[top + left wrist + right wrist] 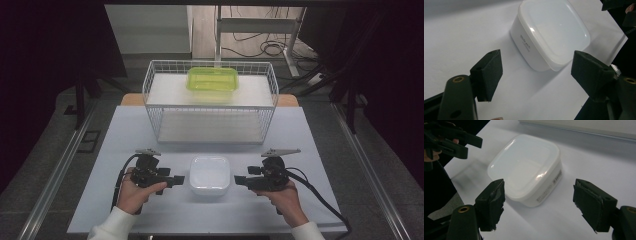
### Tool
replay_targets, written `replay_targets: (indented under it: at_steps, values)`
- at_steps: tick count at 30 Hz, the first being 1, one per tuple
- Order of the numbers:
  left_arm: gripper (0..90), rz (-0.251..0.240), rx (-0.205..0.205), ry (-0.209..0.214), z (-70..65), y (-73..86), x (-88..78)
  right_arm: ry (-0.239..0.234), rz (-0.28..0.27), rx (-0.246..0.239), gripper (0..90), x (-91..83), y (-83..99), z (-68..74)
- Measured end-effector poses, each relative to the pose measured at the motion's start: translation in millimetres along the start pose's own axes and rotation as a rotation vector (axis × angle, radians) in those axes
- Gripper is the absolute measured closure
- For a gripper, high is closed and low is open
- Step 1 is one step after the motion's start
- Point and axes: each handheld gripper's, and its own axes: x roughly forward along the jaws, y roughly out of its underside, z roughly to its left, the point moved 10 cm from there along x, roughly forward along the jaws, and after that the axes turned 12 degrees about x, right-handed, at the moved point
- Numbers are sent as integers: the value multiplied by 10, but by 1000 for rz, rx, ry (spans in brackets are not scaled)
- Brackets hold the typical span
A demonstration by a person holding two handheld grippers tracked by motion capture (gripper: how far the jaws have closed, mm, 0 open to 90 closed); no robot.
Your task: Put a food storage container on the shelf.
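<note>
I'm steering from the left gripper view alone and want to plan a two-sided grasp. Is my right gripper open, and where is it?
Observer: The right gripper is open, beside the white square plastic lidded container, opposite the left gripper.
Operator: Anything beyond the container?
Observer: A white wire basket rack stands behind it.
Operator: Anything on it?
Observer: A green translucent plastic box sits on its upper shelf.

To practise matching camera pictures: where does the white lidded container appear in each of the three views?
High view: white container low centre, on the table between both grippers.
Left gripper view: upper centre-right, beyond the open jaws.
Right gripper view: centre-left, beyond the open jaws.
Shared landmark: the printed label on the container's side wall.
</note>
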Motion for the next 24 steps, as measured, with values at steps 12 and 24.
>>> replay_targets:
  at_steps: [12, 24]
  values:
    - [255, -16, -58, 25, -5, -3, 32, -32, 13, 28, 281, 159, -52, 81]
    - [258, -43, -150, 108, -22, -80, 198, -51, 32, 88, 327, 339, -46, 111]
